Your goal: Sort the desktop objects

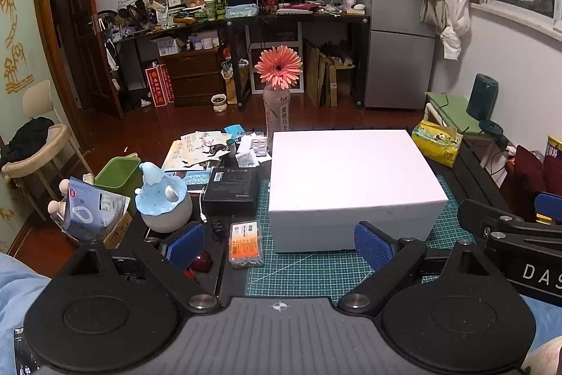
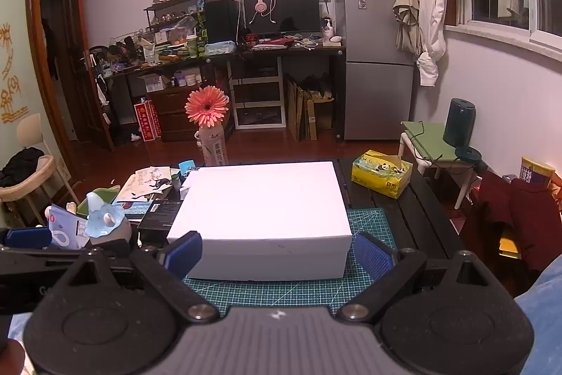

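Note:
A large white box (image 1: 351, 178) (image 2: 260, 206) sits on the green cutting mat (image 1: 316, 269) (image 2: 281, 290). My left gripper (image 1: 279, 248) hangs open just short of the box's front left corner. A small clear case with an orange label (image 1: 246, 243) lies on the table below its gap, untouched. My right gripper (image 2: 277, 257) is open too, with its blue pads (image 2: 372, 257) spread wide before the box's front face and nothing held. Left of the box are a black carton (image 1: 232, 188), a blue-and-grey ceramic figure (image 1: 163, 202) and a blue packet (image 1: 91, 209).
Papers and booklets (image 1: 200, 150) lie behind the black carton, next to a green tub (image 1: 117, 173). A bottle holding a pink flower (image 1: 277, 108) stands behind the box, and a yellow tissue pack (image 1: 437, 143) lies at the back right. A black coil (image 1: 217, 229) lies by the case.

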`<state>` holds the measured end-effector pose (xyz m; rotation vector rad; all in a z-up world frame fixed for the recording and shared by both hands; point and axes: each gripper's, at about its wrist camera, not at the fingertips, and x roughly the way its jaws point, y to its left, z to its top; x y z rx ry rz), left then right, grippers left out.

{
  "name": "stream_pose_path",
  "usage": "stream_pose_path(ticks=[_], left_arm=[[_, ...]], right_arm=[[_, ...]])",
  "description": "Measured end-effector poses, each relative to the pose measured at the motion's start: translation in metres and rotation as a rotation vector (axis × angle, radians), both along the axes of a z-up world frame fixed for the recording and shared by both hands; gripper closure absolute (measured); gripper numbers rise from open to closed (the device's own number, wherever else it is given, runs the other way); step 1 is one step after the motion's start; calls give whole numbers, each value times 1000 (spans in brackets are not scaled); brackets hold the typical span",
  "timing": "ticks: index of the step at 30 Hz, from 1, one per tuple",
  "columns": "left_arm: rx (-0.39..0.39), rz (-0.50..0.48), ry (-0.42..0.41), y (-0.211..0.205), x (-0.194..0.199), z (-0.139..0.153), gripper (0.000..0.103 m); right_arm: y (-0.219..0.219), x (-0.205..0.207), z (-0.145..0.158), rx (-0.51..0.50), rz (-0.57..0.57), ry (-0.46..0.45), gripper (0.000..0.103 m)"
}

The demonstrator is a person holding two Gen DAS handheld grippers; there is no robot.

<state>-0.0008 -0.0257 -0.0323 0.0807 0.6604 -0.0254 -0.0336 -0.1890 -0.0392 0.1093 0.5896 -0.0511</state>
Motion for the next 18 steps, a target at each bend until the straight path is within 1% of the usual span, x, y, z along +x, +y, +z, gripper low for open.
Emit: stream_pose_path(ticks=[18], left_arm=[[-13, -10, 5, 2, 3, -1, 10]], right_arm=[[1, 2, -1, -6, -7, 1, 9]])
